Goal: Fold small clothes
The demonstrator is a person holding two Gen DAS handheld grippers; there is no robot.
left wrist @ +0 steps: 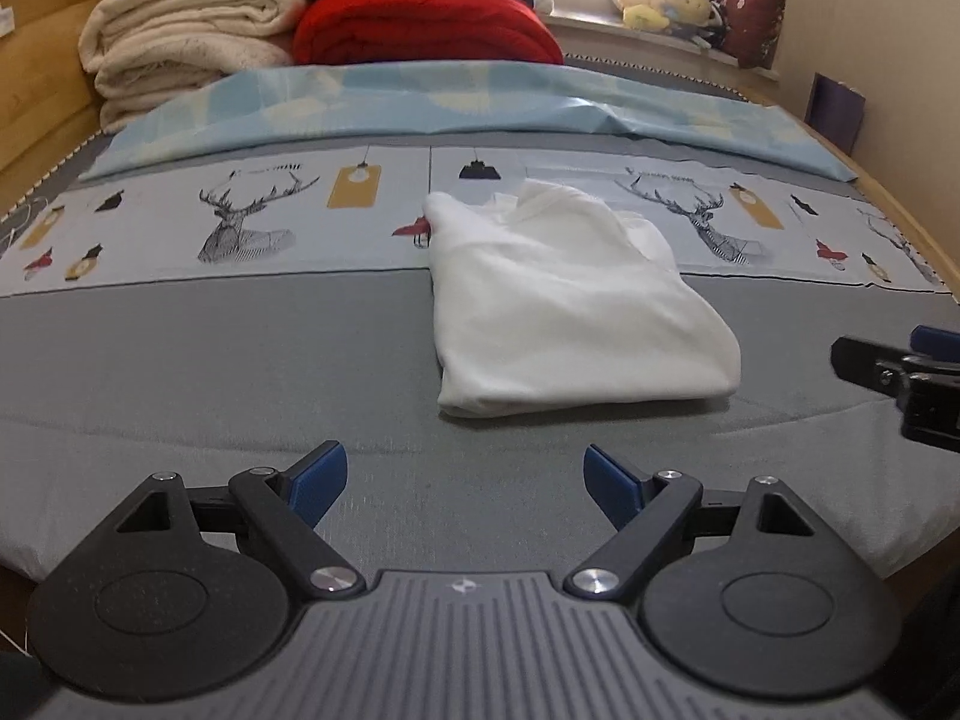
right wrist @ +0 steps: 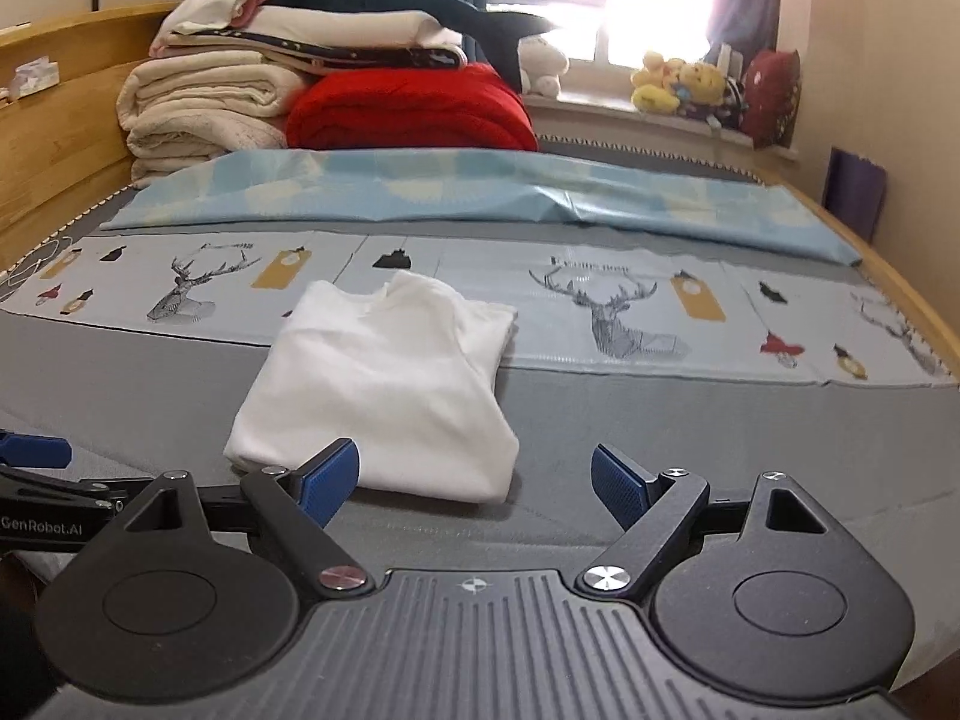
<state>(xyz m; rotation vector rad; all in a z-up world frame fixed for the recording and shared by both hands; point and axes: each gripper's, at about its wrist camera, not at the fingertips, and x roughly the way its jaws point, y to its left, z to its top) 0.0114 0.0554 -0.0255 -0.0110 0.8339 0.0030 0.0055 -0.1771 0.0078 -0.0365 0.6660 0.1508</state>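
A small white garment [left wrist: 570, 312] lies folded into a compact rectangle on the grey bed sheet [left wrist: 210, 372]. It also shows in the right wrist view [right wrist: 384, 396]. My left gripper [left wrist: 465, 483] is open and empty, hovering a little short of the garment's near edge. My right gripper [right wrist: 474, 483] is open and empty, just in front of the garment's near right corner. The right gripper shows at the right edge of the left wrist view [left wrist: 900, 372]. The left gripper shows at the left edge of the right wrist view [right wrist: 36, 468].
A deer-print cloth strip [left wrist: 240, 222] and a light blue sheet [left wrist: 420, 102] lie beyond the garment. Folded cream blankets [left wrist: 192, 30] and a red blanket [left wrist: 426, 30] are stacked at the headboard. Plush toys [right wrist: 684, 84] sit on the windowsill. A wooden bed frame [right wrist: 54, 138] runs along the left.
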